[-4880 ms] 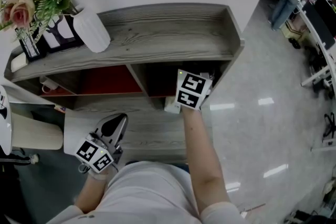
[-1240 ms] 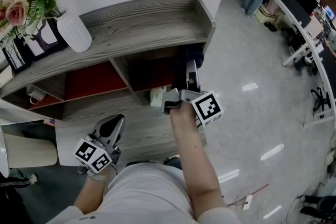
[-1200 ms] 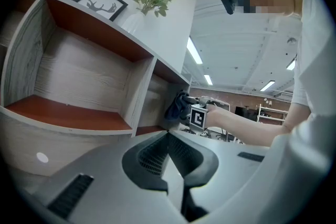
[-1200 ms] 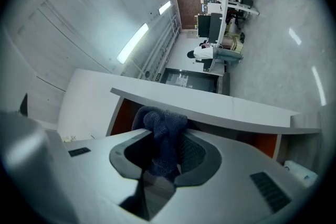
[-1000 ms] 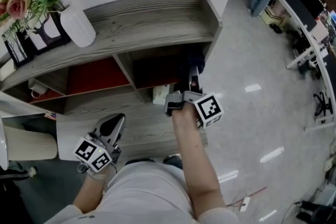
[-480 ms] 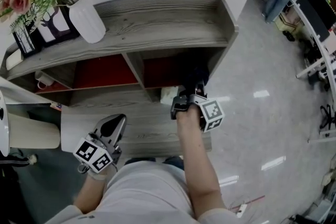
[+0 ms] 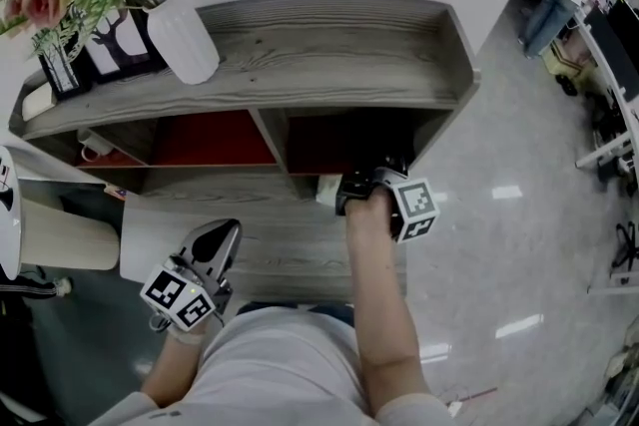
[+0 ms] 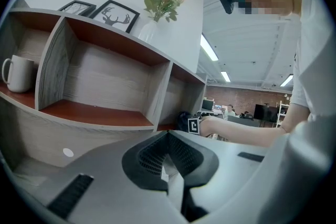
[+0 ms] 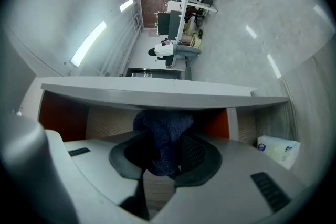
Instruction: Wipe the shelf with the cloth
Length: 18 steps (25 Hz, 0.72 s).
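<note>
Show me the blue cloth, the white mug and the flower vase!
blue cloth (image 9: 164,136): right gripper view, on the bunched middle between the jaws.
white mug (image 8: 20,74): left gripper view, on its side wall.
flower vase (image 7: 186,41): head view, on its white body.

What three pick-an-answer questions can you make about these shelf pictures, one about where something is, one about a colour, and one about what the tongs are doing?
1. Where does the vase stand?
A) on top of the shelf
B) on the floor
C) inside a cubby

2. What colour is the cloth?
A) yellow
B) dark blue
C) pink

3. What are the right tongs doing?
A) hanging wide open
B) gripping the cloth
C) lying on the floor

Answers:
1 A, the head view shows the white vase on top of the shelf.
2 B, the cloth looks dark blue in the right gripper view.
3 B, the cloth is pinched between the tongs in that same view.
</note>
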Each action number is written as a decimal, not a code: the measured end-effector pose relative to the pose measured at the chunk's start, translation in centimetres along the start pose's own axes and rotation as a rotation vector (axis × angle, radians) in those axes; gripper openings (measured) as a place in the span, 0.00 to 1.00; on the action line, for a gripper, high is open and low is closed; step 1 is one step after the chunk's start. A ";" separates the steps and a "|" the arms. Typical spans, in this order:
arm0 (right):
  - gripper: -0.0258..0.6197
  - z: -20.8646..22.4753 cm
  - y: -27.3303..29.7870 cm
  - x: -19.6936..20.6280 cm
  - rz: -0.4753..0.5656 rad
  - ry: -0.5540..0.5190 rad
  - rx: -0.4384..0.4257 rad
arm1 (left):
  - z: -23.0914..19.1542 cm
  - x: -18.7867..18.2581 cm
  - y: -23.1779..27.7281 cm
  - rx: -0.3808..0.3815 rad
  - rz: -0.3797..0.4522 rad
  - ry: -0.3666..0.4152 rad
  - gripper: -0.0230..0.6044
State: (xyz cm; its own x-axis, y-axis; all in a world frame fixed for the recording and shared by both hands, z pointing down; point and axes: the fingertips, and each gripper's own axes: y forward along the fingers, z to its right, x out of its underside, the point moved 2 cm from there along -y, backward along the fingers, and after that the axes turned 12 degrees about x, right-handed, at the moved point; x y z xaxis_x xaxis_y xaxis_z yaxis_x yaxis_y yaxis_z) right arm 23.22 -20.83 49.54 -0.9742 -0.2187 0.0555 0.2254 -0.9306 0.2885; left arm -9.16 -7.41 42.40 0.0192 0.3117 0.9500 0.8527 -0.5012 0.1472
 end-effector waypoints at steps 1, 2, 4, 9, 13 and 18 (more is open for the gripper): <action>0.21 -0.4 0.4 0.1 -0.002 0.002 -0.011 | 0.0 -0.1 0.1 -0.002 0.001 0.000 0.06; 0.21 -0.9 0.7 0.1 -0.002 0.000 -0.023 | -0.1 -0.1 0.1 -0.005 0.002 0.001 0.06; 0.21 -2.0 1.4 0.3 0.003 -0.012 -0.053 | -0.3 -0.3 0.2 -0.010 0.006 0.001 0.06; 0.21 -4.6 2.9 0.8 -0.002 -0.030 -0.147 | -0.9 -0.5 0.2 -0.032 0.013 -0.001 0.06; 0.21 -7.6 3.5 3.3 -0.072 -0.093 -0.230 | -1.4 -0.7 -0.1 -0.047 0.018 -0.003 0.06; 0.21 -9.0 3.6 5.9 -0.121 -0.134 -0.277 | -1.9 -0.8 -0.8 -0.067 0.026 -0.009 0.06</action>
State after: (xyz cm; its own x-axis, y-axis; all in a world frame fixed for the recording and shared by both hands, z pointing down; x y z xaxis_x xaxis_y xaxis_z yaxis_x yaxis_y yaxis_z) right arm 18.36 -28.11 42.30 -0.9828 -0.0784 0.1673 0.0846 -0.9959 0.0304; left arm -10.83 -8.78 42.05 0.0462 0.3049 0.9513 0.8148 -0.5624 0.1406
